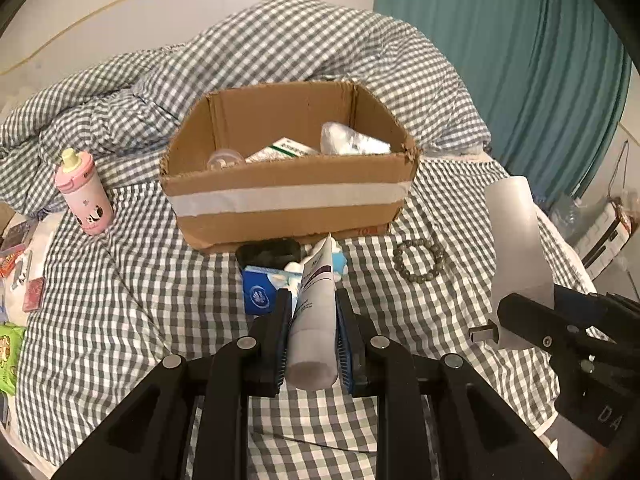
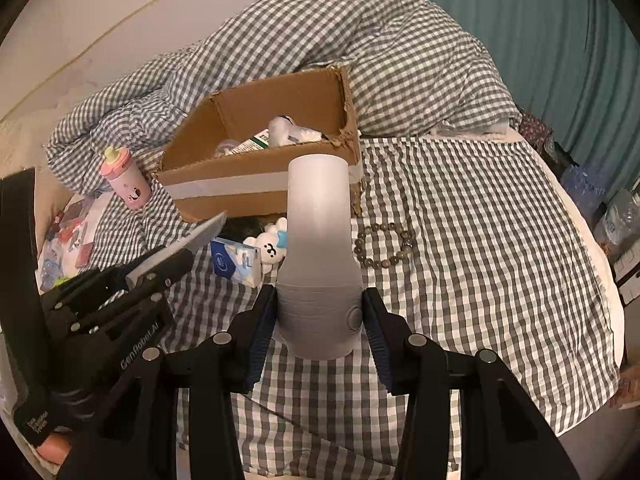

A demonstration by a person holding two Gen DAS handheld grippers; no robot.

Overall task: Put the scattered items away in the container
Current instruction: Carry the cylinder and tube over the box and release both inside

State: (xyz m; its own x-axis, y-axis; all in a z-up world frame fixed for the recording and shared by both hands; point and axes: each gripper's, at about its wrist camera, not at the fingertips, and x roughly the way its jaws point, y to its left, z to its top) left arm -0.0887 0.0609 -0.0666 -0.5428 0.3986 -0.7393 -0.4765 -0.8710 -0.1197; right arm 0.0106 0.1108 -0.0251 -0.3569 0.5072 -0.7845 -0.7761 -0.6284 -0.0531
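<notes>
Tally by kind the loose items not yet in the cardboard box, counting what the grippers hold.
Held in grippers: 2 (white tube, frosted grey bottle)
Pink bottle: 1
Bead bracelet: 1
Blue packet: 1
White plush toy: 1
Black object: 1
Total: 7

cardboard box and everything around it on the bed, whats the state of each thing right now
cardboard box: open-topped, upright, partly filled
white tube: clamped in left claw, cap end toward camera
frosted bottle: clamped in right claw, lifted
pink sippy bottle: upright on bed, lid shut
bead bracelet: flat on bed
blue tissue pack: on bed by box
bunny toy: lying on bed
</notes>
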